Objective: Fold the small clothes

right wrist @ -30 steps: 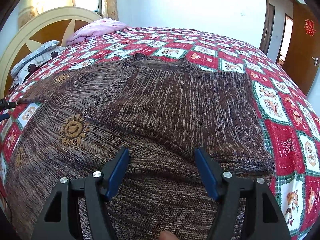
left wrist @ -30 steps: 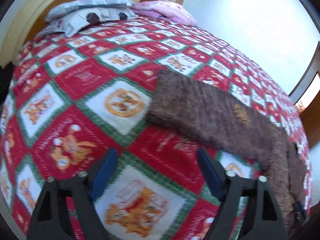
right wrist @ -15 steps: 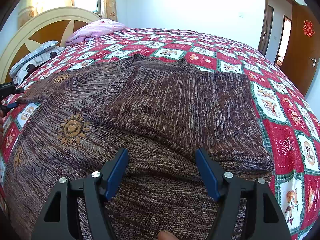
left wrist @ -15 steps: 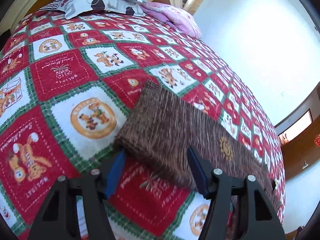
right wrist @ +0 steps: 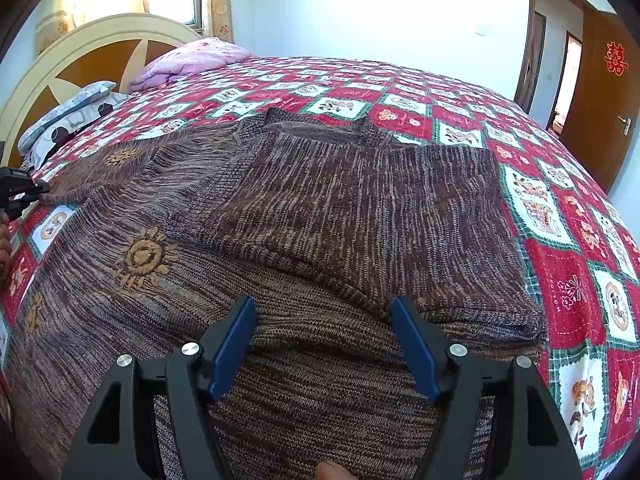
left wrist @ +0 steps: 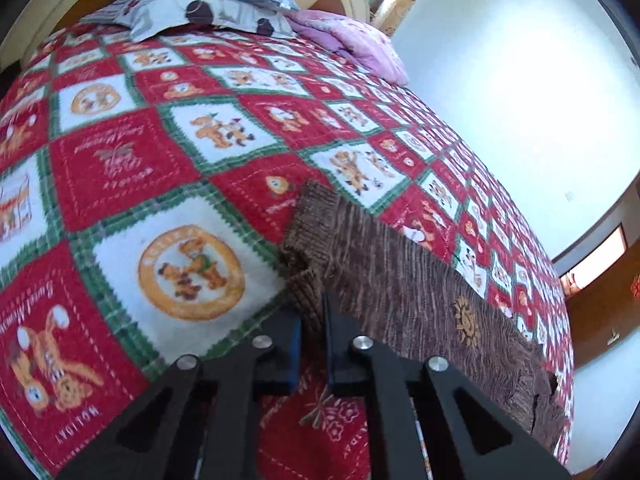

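Note:
A brown knit sweater [right wrist: 360, 200] with sun motifs lies flat on the red patchwork bedspread [left wrist: 120, 152], one sleeve folded across its body. The other sleeve [left wrist: 420, 288] stretches out toward the headboard. My left gripper [left wrist: 312, 316] is closing tight on that sleeve's ribbed cuff [left wrist: 308, 240], its pads pressing the bunched knit. In the right wrist view the left gripper [right wrist: 24, 194] shows at the far left, at the sleeve end. My right gripper [right wrist: 322, 320] hovers open just above the sweater's lower hem, with nothing between its fingers.
Grey patterned pillows [left wrist: 208, 4] and a pink quilt [left wrist: 352, 44] lie by the cream headboard [right wrist: 100, 52]. A brown door [right wrist: 600, 92] stands open at the far right. A person's fingertip [right wrist: 332, 472] shows at the bottom edge.
My left gripper moved in to the sleeve cuff and its jaws went from wide apart to pinched on the knit. The right gripper has kept still and open.

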